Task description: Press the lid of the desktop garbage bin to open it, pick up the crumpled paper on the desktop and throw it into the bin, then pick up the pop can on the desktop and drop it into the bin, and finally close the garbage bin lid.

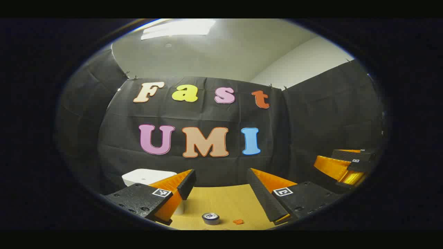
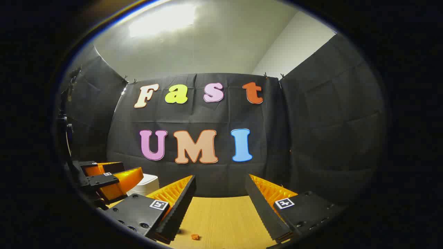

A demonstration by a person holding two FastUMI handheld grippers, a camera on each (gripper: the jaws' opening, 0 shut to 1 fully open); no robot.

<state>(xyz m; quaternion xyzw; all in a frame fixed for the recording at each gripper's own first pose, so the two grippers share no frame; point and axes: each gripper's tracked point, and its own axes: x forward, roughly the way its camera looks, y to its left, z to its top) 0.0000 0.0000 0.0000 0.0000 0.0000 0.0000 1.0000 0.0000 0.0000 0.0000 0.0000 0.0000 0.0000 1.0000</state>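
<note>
The bin (image 1: 147, 176) is being seen at the desk's (image 1: 225, 204) far left, before the booth wall. The can (image 1: 210, 218) is being carried upright by the desk nearer the camera, right of the bin, with a small scrap (image 1: 238, 221) lying just right of it.

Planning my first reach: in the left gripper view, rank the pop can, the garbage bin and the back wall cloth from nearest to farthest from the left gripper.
1. pop can, on the desktop just ahead, low centre.
2. garbage bin, farther back on the left, lid down.
3. back wall cloth, behind the desktop.
</note>
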